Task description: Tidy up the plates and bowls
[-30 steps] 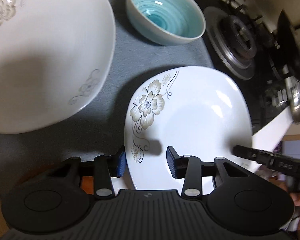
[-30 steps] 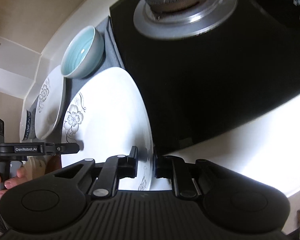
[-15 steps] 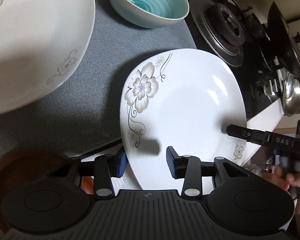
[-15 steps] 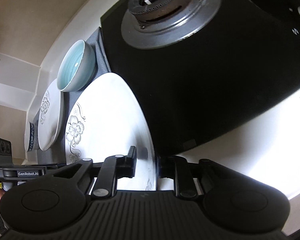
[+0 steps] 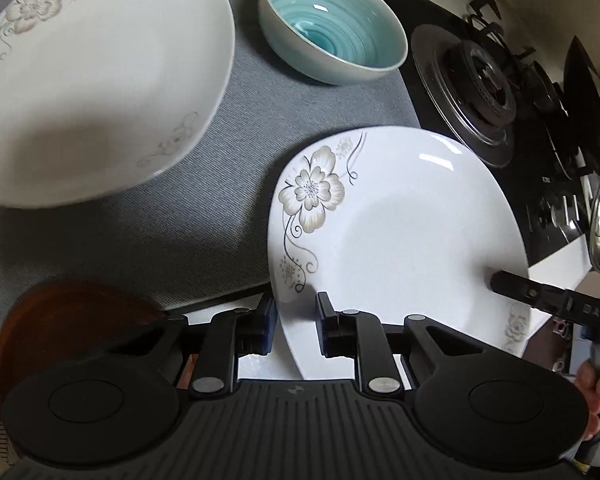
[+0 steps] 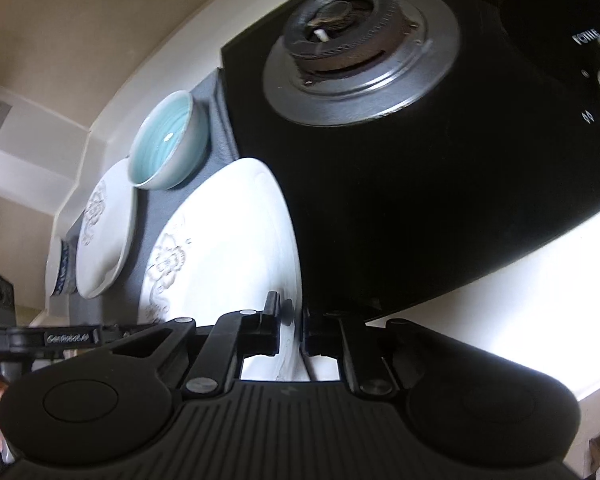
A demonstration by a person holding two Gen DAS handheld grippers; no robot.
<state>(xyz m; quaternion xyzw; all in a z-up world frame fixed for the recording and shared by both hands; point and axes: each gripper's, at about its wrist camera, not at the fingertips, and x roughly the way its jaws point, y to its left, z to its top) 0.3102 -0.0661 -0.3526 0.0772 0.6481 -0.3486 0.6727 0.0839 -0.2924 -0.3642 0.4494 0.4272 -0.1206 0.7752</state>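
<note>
We list the flowered plate (image 5: 396, 232) at 4 o'clock of the left wrist view, held between both tools. The left gripper (image 5: 296, 326) straddles its near rim, pads either side with a visible gap on the inner pad, so we cannot tell whether it bites. The right gripper (image 6: 291, 326) is clamped on the plate's opposite rim, a grip plain only in the right wrist view; the left view shows merely its finger (image 5: 516, 286) at 4 o'clock. A second flowered plate (image 5: 88, 80) lies at 10 o'clock on the grey mat (image 5: 204, 216), the teal bowl (image 5: 332, 28) at 12. Left view only: a brown dish (image 5: 72, 312) at 8 o'clock. Right view only: a blue-patterned bowl (image 6: 60, 268) at 9 o'clock. The burner (image 6: 360, 56) sits at 12 o'clock there.
</note>
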